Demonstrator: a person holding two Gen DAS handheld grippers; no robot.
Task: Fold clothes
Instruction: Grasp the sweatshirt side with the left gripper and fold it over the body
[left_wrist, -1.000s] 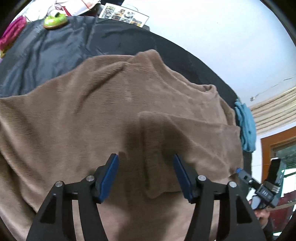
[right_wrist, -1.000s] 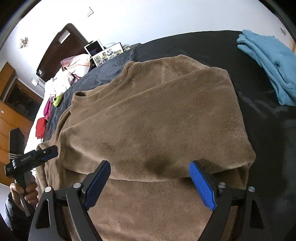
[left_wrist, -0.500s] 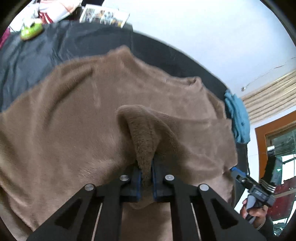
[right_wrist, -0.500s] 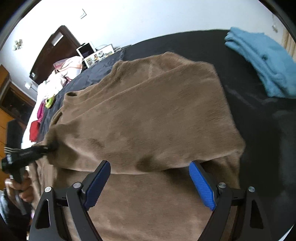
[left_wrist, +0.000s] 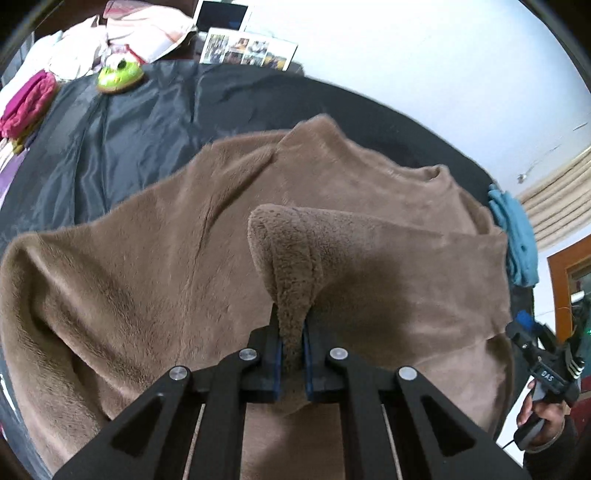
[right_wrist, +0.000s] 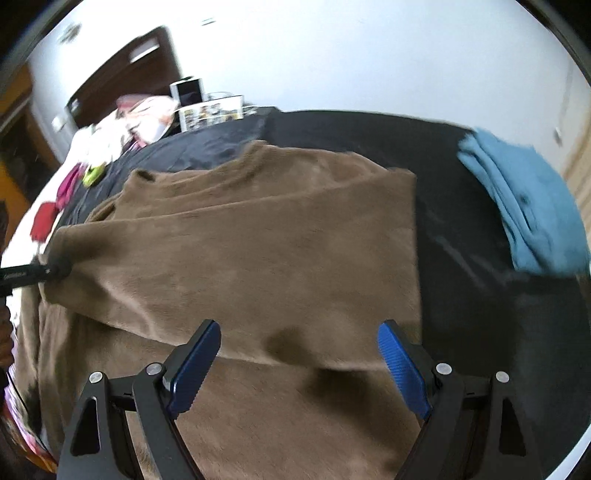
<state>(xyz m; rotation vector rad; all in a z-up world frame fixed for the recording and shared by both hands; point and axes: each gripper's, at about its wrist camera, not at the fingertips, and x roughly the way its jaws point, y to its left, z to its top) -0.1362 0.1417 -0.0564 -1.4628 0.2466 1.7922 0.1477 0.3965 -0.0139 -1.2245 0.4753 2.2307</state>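
Brown fleece top (left_wrist: 155, 280) mid-fold: left hand-held gripper (left_wrist: 292, 354) pinches its flap, right hand-held gripper (right_wrist: 299, 365) gapes; carry flap across.

A bedroom in a home.
A dark sheet (left_wrist: 140, 122) covers the bed, with a dark wooden headboard (right_wrist: 122, 70), heaped clothes (left_wrist: 110, 40), a strip of photos (left_wrist: 247, 48) and wooden cabinets (right_wrist: 14, 122) around it.
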